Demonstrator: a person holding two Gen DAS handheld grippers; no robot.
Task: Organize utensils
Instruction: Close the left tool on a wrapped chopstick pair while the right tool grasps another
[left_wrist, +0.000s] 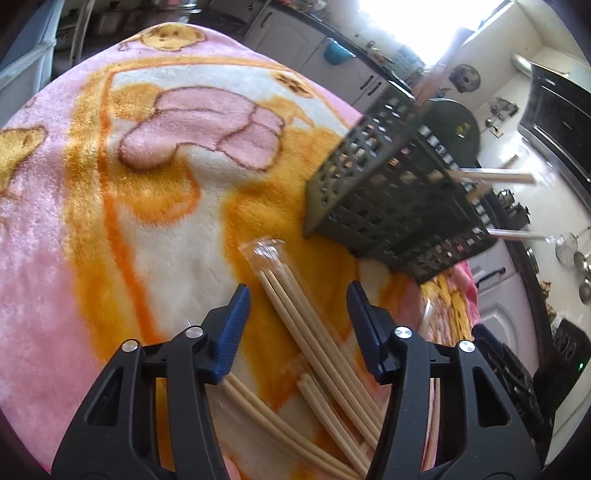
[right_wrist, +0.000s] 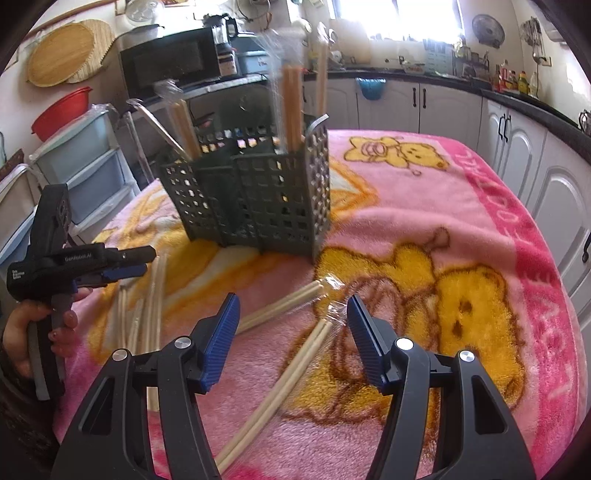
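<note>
A dark perforated utensil basket stands on the blanket with several wrapped chopstick packs upright in it. More wrapped chopsticks lie loose in front of it. My left gripper hangs low over one pack that lies between its blue pads; a gap shows on both sides, so it is open. In the right wrist view the left gripper appears at the left above a small pile of chopsticks. My right gripper is open above a wrapped pair, with another pack just beyond.
A pink and orange cartoon blanket covers the table. A hand holds the left gripper's handle. Plastic drawers, a microwave and white cabinets surround the table.
</note>
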